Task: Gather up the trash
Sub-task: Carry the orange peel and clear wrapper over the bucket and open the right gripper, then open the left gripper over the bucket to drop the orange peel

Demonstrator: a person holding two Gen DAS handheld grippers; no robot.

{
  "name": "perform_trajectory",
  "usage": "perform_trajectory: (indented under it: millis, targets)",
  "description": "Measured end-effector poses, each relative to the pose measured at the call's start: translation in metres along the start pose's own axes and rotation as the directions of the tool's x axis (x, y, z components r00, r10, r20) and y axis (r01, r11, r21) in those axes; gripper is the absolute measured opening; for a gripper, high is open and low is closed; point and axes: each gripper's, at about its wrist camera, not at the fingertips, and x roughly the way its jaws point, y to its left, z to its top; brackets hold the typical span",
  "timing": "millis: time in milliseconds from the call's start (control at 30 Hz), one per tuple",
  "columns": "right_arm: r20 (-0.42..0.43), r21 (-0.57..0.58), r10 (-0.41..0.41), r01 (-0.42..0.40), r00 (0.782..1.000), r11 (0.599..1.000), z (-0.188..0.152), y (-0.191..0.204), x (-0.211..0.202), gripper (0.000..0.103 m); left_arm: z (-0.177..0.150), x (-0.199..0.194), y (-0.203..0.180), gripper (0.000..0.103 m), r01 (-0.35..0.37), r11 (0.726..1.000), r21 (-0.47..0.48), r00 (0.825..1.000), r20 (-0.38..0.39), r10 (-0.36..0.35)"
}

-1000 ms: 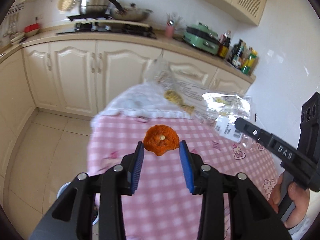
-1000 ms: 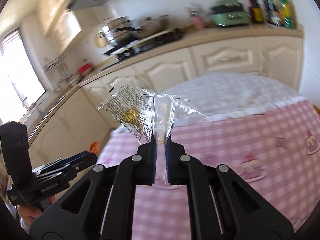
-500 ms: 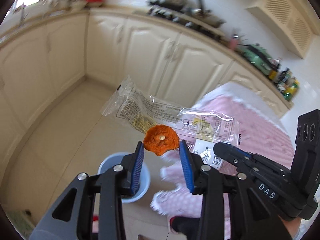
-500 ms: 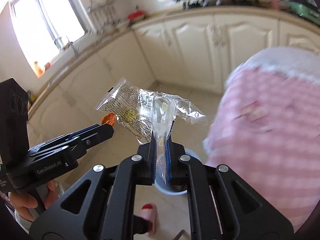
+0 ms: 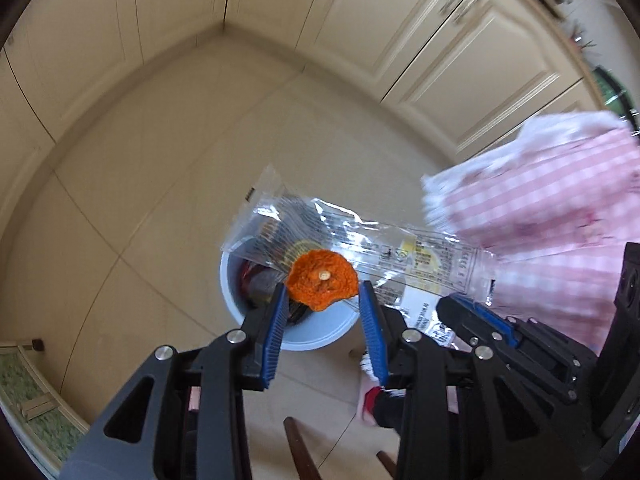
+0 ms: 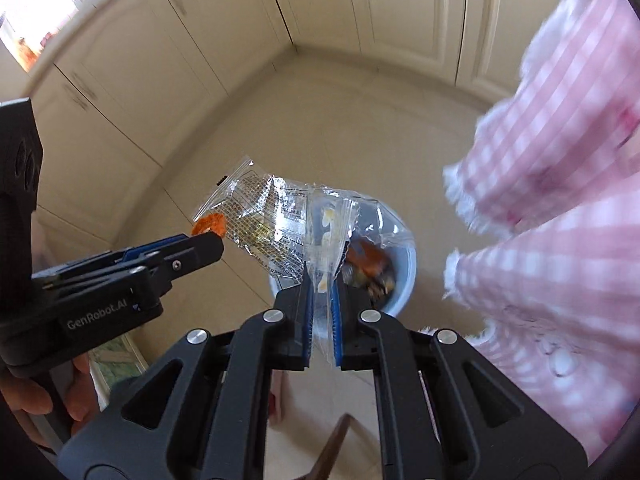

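My left gripper is shut on an orange peel, held above a pale blue trash bin on the floor. My right gripper is shut on a clear plastic wrapper, which hangs over the same bin. The wrapper also shows in the left wrist view, stretching from the right gripper across the bin. The left gripper with the peel appears at the left of the right wrist view. The bin holds some scraps.
A table with a pink checked cloth hangs at the right, close to the bin. Cream cabinets line the far walls around a tiled floor. A green mat lies at the lower left. Brown chair legs show below the grippers.
Both grippers have swung away from the table and tilted down toward the floor. The bin now sits right below the peel and the wrapper. Both grips are unchanged.
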Motion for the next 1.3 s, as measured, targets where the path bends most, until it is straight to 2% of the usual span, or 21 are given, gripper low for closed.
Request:
perform_trajectory:
  millis: [167,300,367,433,500,767,1033,1133,1300]
  targets:
    - [-0.087,0.027,-0.040,0.043,0.995,0.999,-0.007,-0.019,0.053,0.010,0.007,0.049,0.011,0.035,-0.012,0.999,-0.035,0.996,-0.085,0.009]
    - [-0.128,0.065,-0.025,0.034,0.991,0.997,-0.007,-0.029,0.085,0.011,0.009,0.078,0.019,0.035,-0.017,0.999,-0.050,0.992,-0.127,0.010]
    - [-0.151,0.071,-0.026,0.037,0.988,0.997,-0.006,-0.032,0.099,0.020,0.009,0.086,0.014,0.035,-0.017,0.999,-0.050,0.990,-0.139,0.010]
    - [-0.153,0.076,-0.034,0.046,0.988,0.996,-0.008,-0.036,0.103,0.038,0.008,0.093,0.011,0.035,-0.017,0.999,-0.048,0.989,-0.150,0.010]
    - [-0.144,0.076,-0.049,0.060,0.988,0.995,-0.008,-0.038,0.104,0.048,0.006,0.099,0.011,0.036,-0.018,0.999,-0.044,0.987,-0.161,0.010]
    - [-0.129,0.059,-0.083,0.091,0.988,0.994,-0.012,-0.046,0.093,0.049,0.003,0.113,0.004,0.036,-0.015,0.999,-0.038,0.981,-0.193,0.008]
    - [-0.106,0.006,-0.112,0.114,0.988,0.994,-0.016,-0.029,0.078,0.051,0.009,0.097,-0.007,0.037,-0.009,1.000,-0.021,0.985,-0.172,0.005]
    - [-0.086,-0.023,-0.128,0.126,0.988,0.992,-0.016,-0.027,0.066,0.052,0.007,0.083,-0.011,0.052,-0.023,1.000,-0.012,0.990,-0.139,0.021]
    - [-0.062,-0.035,-0.133,0.131,0.989,0.991,-0.017,-0.024,0.046,0.052,-0.002,0.057,-0.017,0.053,-0.038,0.999,0.003,0.994,-0.106,0.038]
